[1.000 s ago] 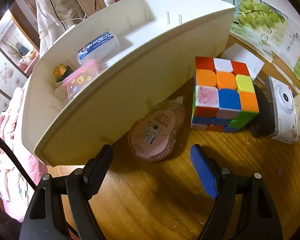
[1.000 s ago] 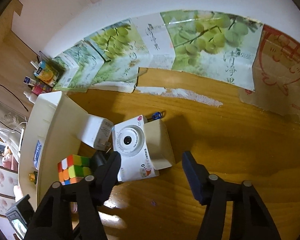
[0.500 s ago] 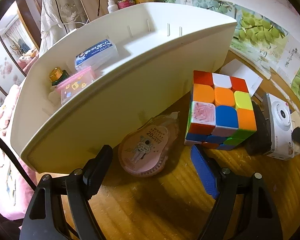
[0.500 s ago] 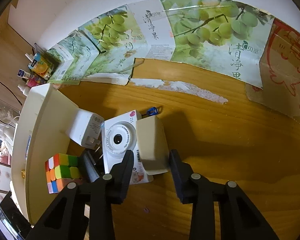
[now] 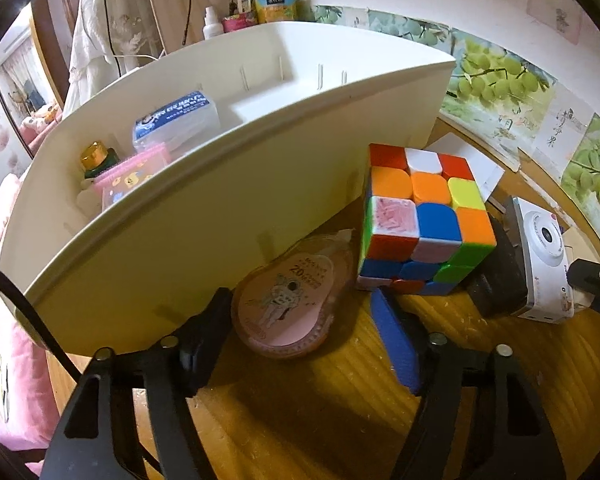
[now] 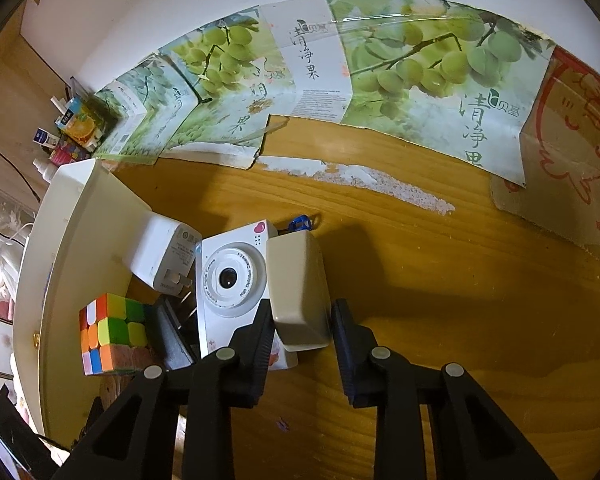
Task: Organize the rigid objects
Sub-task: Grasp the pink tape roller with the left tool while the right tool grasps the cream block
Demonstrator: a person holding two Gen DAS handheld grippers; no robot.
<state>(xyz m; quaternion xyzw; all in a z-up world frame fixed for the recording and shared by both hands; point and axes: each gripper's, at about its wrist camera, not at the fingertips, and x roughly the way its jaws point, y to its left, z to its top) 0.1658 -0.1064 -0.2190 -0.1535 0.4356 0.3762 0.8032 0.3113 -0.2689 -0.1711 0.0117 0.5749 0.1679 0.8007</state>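
Note:
A pink correction-tape dispenser (image 5: 288,304) lies on the wooden table against the white organizer bin (image 5: 228,184). My left gripper (image 5: 300,320) is open, its fingers on either side of the dispenser's near end. A colour cube (image 5: 424,216) stands just right of it. In the right wrist view my right gripper (image 6: 300,320) has closed around a beige rounded box (image 6: 298,288) that lies beside a white toy camera (image 6: 232,276); both jaws touch its near end. A white charger plug (image 6: 164,256) and the cube (image 6: 110,332) lie to the left.
The bin (image 6: 60,240) holds a blue-labelled box (image 5: 176,120), a pink case (image 5: 132,176) and a small bottle (image 5: 96,158). A black object (image 5: 496,276) sits between cube and camera (image 5: 544,256). Grape-print cardboard (image 6: 380,68) lines the wall. Bottles and cartons (image 5: 256,12) stand behind the bin.
My right gripper moved forward and closed from wide open onto the beige box. My left gripper moved forward until its open fingers flank the tape dispenser.

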